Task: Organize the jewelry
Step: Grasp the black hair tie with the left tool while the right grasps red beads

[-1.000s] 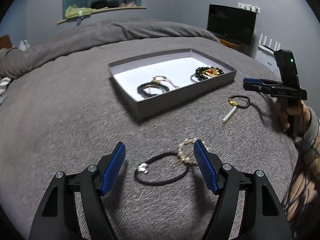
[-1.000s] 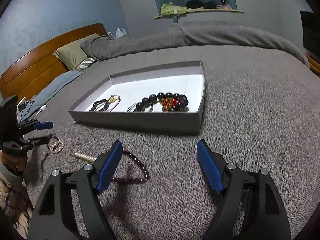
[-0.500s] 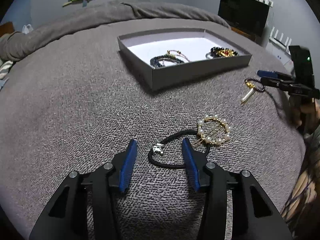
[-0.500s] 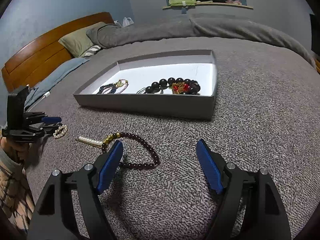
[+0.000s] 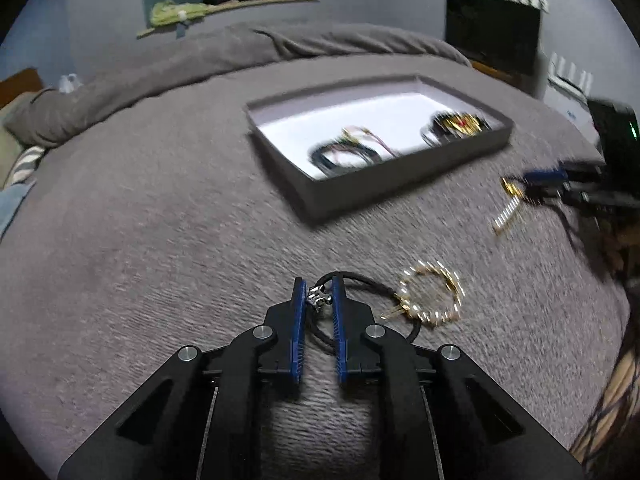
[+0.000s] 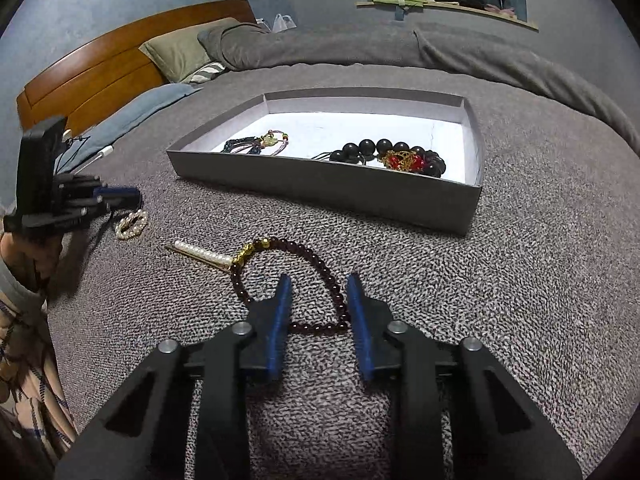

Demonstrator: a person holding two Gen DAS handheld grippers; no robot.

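Left wrist view: the left gripper (image 5: 318,294), jaws just closing, pinches the silver charm of a black cord bracelet (image 5: 370,286) lying on the grey bedspread (image 5: 160,240); a gold pearl ring (image 5: 432,298) hangs on the cord. Right wrist view: the right gripper (image 6: 318,296), jaws just narrowing but apart, straddles a dark red bead bracelet (image 6: 320,268) with a pearl bar. Beyond, an open grey box (image 6: 320,188) holds a black bead bracelet (image 6: 384,150) and thin cord bracelets (image 6: 256,144).

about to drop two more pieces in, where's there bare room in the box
Bare white floor runs along the far wall of the box and between the thin cord bracelets and the black bead bracelet. The near edge is crowded.
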